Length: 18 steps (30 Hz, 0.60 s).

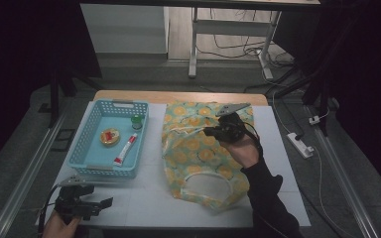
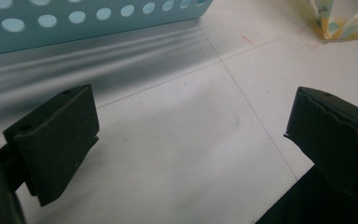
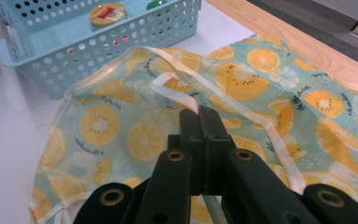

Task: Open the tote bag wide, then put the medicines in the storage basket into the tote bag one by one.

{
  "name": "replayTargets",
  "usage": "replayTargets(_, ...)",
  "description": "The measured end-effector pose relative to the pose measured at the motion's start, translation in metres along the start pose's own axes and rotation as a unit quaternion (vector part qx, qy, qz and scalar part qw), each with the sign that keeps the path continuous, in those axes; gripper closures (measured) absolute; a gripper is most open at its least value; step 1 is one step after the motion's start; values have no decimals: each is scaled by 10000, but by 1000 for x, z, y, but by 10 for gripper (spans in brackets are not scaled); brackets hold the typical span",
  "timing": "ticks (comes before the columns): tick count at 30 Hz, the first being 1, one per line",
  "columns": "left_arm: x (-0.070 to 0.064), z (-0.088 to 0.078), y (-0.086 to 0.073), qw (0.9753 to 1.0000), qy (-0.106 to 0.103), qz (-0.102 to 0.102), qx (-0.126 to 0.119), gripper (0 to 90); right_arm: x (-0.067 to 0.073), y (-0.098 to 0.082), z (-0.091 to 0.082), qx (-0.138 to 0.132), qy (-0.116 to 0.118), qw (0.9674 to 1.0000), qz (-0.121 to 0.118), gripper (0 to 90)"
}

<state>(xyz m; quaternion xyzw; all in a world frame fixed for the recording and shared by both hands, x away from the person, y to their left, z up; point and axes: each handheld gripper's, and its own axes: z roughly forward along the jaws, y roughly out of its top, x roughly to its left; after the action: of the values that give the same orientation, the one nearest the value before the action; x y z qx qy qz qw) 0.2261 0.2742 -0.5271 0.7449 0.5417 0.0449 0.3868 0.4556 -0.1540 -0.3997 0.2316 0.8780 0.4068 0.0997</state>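
White tabletop (image 1: pixel 144 203) — dark room (cables behind), right gripper (image 3: pixel 199 112) clamping apron (image 3: pixel 121 126), left gripper (image 2: pixel 191 135) agape.

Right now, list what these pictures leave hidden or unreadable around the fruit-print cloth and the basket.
- Whether the right gripper pinches the cloth strap: right gripper view, its closed fingers hide the contact.
- Labels on the round tin, tube and green item in the basket: high view, too small.
- Cloth's far part: high view, covered by the hand.

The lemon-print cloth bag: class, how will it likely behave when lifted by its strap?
Probably floppy: the cloth bag lies crumpled, its strap curling loosely. Likely light, so it should sag and drape from the right tongs.
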Motion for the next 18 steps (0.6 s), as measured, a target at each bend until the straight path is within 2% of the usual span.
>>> replayTargets(4,0,0,0,10000,4,8,-1,26,-2,4,-1,-25,24,10000,41,900)
replayTargets(11,-2,-1,-1,10000,53,51,-61,18,-2,0,-2,-3,33,10000,49,900)
replayTargets(18,-3,-2,-1,9999,117,52,-101,6,-2,-5,2,49,77,9999,-59,900)
